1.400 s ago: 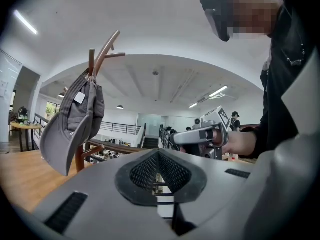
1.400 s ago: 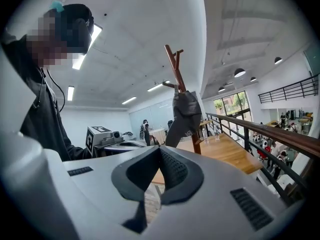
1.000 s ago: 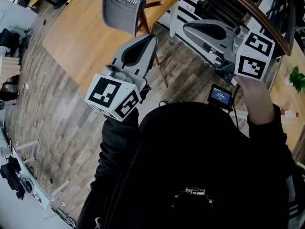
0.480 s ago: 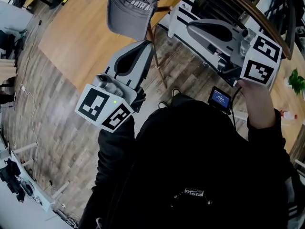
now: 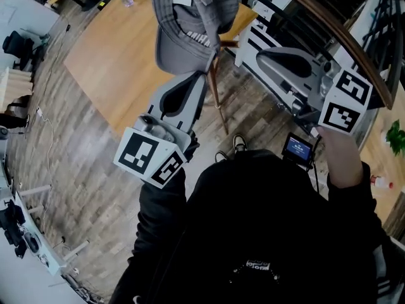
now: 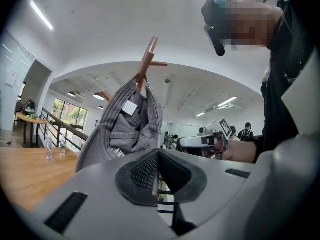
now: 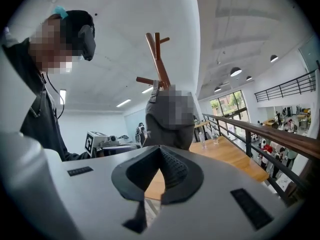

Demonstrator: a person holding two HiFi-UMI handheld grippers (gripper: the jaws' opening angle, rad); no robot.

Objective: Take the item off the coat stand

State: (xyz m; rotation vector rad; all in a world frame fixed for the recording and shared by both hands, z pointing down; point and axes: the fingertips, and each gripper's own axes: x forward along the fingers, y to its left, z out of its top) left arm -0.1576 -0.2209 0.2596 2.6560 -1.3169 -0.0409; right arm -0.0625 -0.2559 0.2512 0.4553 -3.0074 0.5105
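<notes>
Grey cap (image 5: 190, 33) hangs at 12 o'clock in the head view, crown draped over a peg of the wooden coat stand (image 5: 218, 103), whose pole runs down beneath it. The left hand-held gripper (image 5: 197, 78) points toward 1 o'clock, and its tip sits just under the cap's brim; whether they touch cannot be told. Its jaws are pressed fully together with nothing between them. In the left gripper view the cap (image 6: 125, 134) hangs on the coat stand (image 6: 146, 64) at 11 o'clock from the closed jaws of the left hand-held gripper (image 6: 157, 156), open underside and white label facing the camera.

The right hand-held gripper (image 5: 259, 56) is at 2 o'clock in the head view, aimed toward 10 o'clock, beside the stand and apart from the cap. Its jaws are likewise closed tight and empty. From the right gripper view the cap (image 7: 165, 134) shows straight beyond the right hand-held gripper (image 7: 159, 156), at 12 o'clock, with the coat stand (image 7: 159, 59) rising above it.
</notes>
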